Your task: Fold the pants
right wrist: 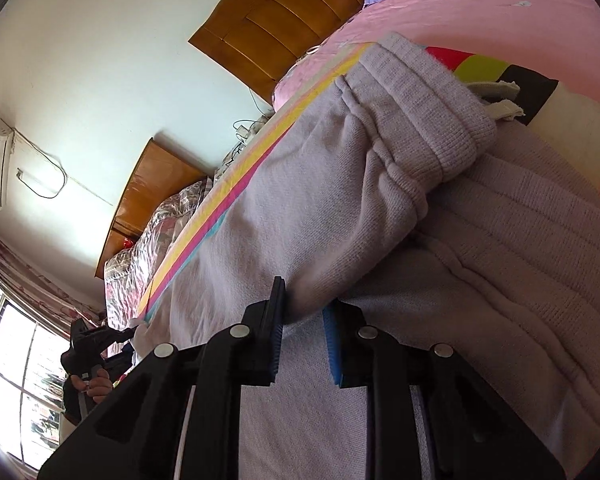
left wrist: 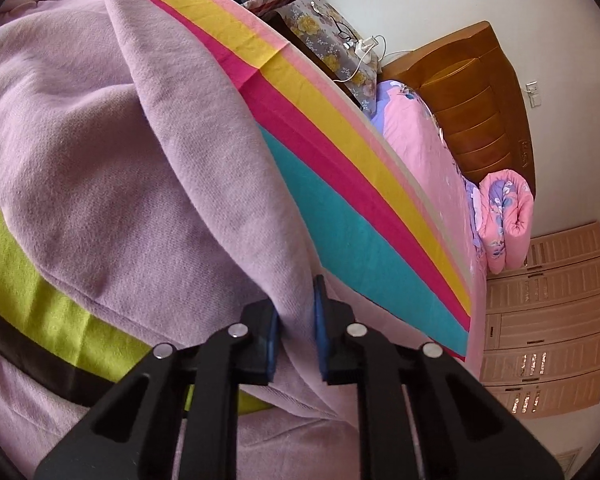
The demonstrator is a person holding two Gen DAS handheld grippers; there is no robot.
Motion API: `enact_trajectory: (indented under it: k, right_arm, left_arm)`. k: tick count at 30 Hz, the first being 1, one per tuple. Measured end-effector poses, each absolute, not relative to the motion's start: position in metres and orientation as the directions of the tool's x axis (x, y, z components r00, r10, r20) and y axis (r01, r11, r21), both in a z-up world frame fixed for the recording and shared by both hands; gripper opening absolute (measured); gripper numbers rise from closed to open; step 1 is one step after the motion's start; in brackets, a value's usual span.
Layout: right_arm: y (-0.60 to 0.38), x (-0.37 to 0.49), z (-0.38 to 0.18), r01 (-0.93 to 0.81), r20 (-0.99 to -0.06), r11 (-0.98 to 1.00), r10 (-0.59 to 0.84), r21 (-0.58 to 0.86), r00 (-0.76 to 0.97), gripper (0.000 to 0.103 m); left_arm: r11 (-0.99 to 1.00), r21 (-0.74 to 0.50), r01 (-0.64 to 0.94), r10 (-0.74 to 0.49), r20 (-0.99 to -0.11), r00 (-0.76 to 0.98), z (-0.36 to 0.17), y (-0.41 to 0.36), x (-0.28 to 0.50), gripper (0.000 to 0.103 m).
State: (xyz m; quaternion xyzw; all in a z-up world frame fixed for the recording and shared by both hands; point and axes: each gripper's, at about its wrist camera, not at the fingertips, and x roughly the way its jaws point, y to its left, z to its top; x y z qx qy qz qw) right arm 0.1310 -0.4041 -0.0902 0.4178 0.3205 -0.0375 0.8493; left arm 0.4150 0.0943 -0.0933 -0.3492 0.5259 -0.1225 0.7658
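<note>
Pants (left wrist: 100, 168): lilac fleece, spread in loose folds over a striped sheet (left wrist: 340, 208) on the bed; a raised fold runs from the top of the left wrist view down into the gripper.
Left gripper (left wrist: 296, 320): jaws nearly closed, pinching that ridge of lilac cloth between the blue pads (left wrist: 319, 320); the fabric fills the narrow gap and passes on beneath the fingers.
Right gripper (right wrist: 302, 312): jaws drawn close around a bunched edge of the same garment (right wrist: 340, 208); cloth sits between the black finger and the blue pad and spreads out below them.
Waistband (right wrist: 428, 120): ribbed, gathered, lying ahead of the right gripper and up to its right, with a cream drawstring (right wrist: 500, 100) poking out beside it.
Sheet stripes: teal, magenta, yellow and pale pink beside the pants on the left wrist view; lime and black bands show under the cloth near the lower left.
Surroundings: pink floral quilt (left wrist: 504, 228) rolled by a wooden headboard (left wrist: 472, 112); louvred wardrobe doors (left wrist: 548, 320) beyond.
Left hand (right wrist: 96, 388): seen far off in the right wrist view, holding the other tool at the pants' far edge.
</note>
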Motion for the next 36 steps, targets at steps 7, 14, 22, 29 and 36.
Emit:
enact_trajectory:
  k: [7, 14, 22, 29, 36]
  right_arm:
    - [-0.412, 0.120, -0.019, 0.218, -0.488, 0.717, 0.192, 0.662, 0.851, 0.012]
    - [-0.414, 0.062, -0.014, 0.230, -0.545, 0.753, 0.197, 0.616, 0.815, 0.012]
    - [-0.414, 0.036, -0.086, 0.370, -0.659, 0.705, 0.183, 0.606, 0.729, 0.016]
    - [-0.404, 0.024, -0.087, 0.325, -0.628, 0.713, 0.204, 0.621, 0.751, 0.035]
    - [-0.401, 0.022, -0.071, 0.273, -0.595, 0.750, 0.193, 0.602, 0.780, 0.011]
  left_arm:
    - [0.781, -0.621, 0.067, -0.520, -0.587, 0.620, 0.015, 0.106, 0.300, 0.010]
    - [0.843, -0.522, 0.131, -0.502, -0.676, 0.539, -0.022, 0.117, 0.193, 0.013]
    - [0.909, -0.399, 0.124, -0.406, -0.771, 0.491, -0.091, 0.107, 0.163, 0.030]
    - [0.874, -0.460, 0.156, -0.467, -0.708, 0.530, -0.079, 0.107, 0.165, 0.073]
    - [0.855, -0.498, 0.145, -0.492, -0.692, 0.529, -0.073, 0.111, 0.174, 0.007]
